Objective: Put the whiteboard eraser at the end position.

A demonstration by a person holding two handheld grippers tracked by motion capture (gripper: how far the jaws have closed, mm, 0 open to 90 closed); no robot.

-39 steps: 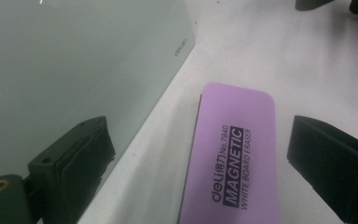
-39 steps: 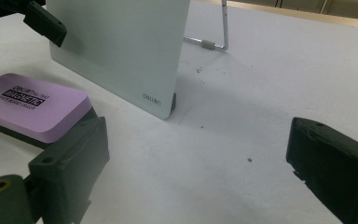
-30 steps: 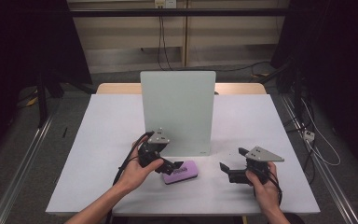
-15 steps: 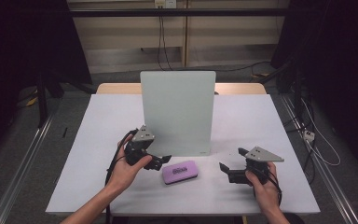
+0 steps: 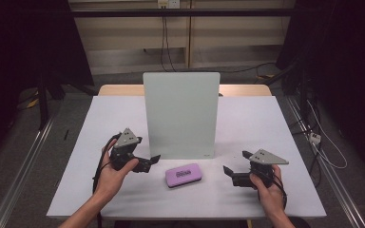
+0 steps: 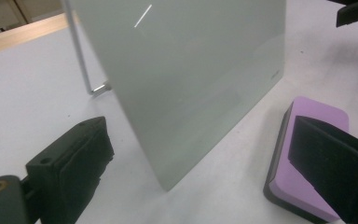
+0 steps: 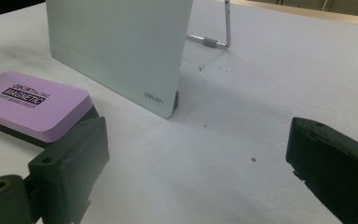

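Fingers (image 6: 70, 163) of my left gripper (image 5: 147, 162) are standing released; I am squaring them around the eraser (image 5: 184, 174) at lower centre, right gripper (image 5: 230, 174) idling released.

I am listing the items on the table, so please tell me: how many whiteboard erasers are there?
1. The purple magnetic eraser lies flat on the white table, just in front of the upright whiteboard, between the left gripper and right gripper.
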